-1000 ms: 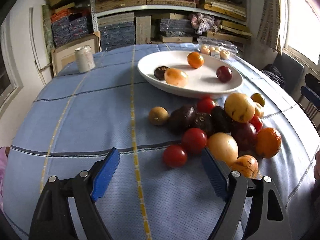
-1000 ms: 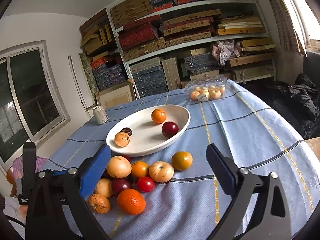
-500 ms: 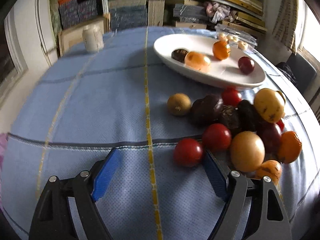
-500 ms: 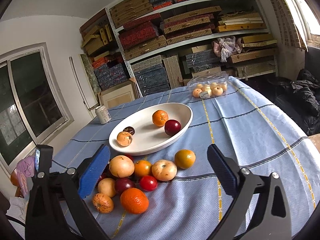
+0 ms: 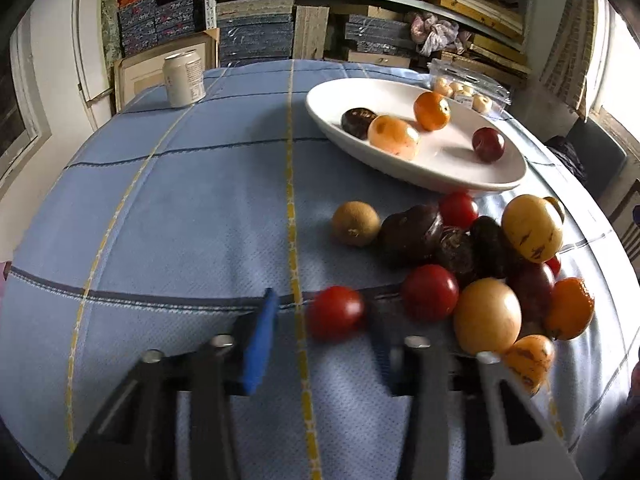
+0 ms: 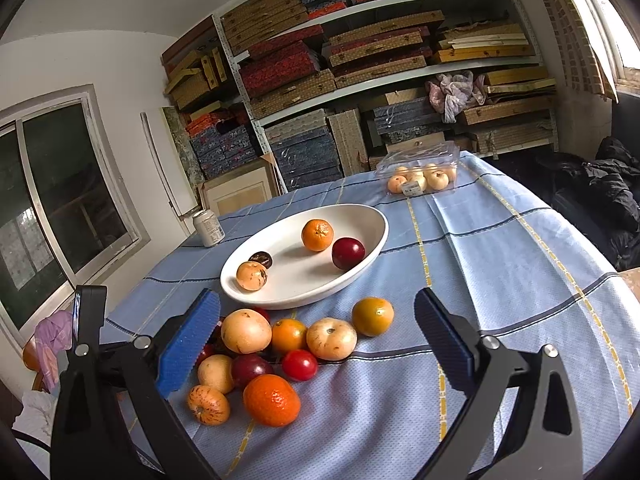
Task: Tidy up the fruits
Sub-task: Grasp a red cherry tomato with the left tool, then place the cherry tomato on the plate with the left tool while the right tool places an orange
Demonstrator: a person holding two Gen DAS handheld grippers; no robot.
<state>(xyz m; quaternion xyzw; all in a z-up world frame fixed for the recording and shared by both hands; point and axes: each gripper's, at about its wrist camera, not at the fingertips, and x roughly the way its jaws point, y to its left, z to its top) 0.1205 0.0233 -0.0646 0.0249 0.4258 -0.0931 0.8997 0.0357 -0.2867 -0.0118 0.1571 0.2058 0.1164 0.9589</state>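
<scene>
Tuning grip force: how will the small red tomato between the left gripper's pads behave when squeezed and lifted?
The red tomato is round and glossy, so it may roll or slip out as the left gripper jaws close. Its skin looks thin, probably bruising under hard pressure. Being small, it is likely light.

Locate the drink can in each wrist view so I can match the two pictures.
Left wrist view: the drink can stands upper left, on the far edge of the blue tablecloth, left of the white oval dish.
Right wrist view: the drink can sits left of centre, just beyond the dish's left end.
Shared landmark: the white oval dish holding four fruits.
</scene>
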